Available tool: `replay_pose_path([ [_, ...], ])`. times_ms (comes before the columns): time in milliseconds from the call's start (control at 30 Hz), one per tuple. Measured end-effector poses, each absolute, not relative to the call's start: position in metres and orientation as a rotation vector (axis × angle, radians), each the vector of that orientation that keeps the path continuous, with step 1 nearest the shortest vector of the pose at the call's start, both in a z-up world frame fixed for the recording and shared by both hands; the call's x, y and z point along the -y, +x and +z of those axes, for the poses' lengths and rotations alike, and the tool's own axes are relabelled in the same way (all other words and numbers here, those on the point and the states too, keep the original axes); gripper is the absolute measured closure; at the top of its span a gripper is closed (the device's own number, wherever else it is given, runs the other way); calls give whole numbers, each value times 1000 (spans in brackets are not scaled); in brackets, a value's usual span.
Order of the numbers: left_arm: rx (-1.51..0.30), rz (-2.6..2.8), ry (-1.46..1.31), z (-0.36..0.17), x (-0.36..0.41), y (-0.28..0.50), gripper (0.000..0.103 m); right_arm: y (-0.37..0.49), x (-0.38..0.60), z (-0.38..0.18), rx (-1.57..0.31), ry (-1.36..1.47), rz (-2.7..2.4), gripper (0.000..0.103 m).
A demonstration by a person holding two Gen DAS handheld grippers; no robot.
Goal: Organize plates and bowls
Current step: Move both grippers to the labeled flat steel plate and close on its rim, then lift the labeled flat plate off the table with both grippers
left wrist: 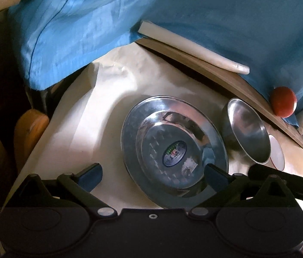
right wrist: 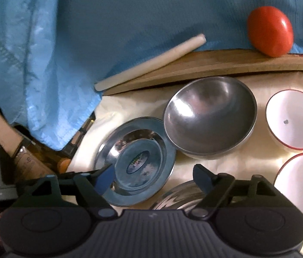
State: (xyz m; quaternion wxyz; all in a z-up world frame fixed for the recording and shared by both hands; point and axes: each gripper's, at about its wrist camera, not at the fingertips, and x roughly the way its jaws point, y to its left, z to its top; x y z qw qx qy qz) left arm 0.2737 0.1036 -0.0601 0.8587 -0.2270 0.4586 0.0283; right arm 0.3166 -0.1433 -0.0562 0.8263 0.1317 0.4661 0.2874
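Both your grippers, left (left wrist: 153,173) and right (right wrist: 153,177), hold jaws spread, gripping nothing. The plate (left wrist: 174,148) lies between the left jaws, the steel bowl (right wrist: 210,116) just beyond the right jaws. Closing on slick steel rims risks slipping or clattering against neighbours.

The right gripper (right wrist: 152,177) hangs spread wide over a steel plate (right wrist: 135,161). Beside the plate sits a steel bowl (right wrist: 210,116), with a white bowl (right wrist: 294,119) farther right.
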Motion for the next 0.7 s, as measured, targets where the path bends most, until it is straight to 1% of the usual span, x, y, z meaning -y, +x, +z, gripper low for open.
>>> replay_pose_path([
  [67,-966,54,-462,-61,-103,274,8,321,140,-61,-1002,270,600,26],
  [100,-968,55,-454,-61,-103,275,9,323,138,-63,-1008,262,598,27],
  [133,-971,54,-449,-62,-104,276,9,324,136,-65,-1014,252,596,28],
  [267,-973,57,-443,-62,-104,278,13,329,127,-72,-1032,192,575,38],
  [400,-976,61,-440,-63,-103,279,14,333,119,-77,-1042,144,551,44],
  [500,-976,66,-439,-64,-102,279,14,338,117,-81,-1055,132,538,52],
  [567,-976,71,-438,-63,-102,279,15,340,116,-83,-1063,134,539,60],
  [633,-975,76,-438,-63,-103,279,17,343,114,-85,-1072,138,547,64],
  [667,-975,79,-438,-63,-102,279,21,344,114,-86,-1076,141,552,69],
  [700,-974,82,-437,-63,-102,278,25,345,115,-87,-1080,143,558,70],
])
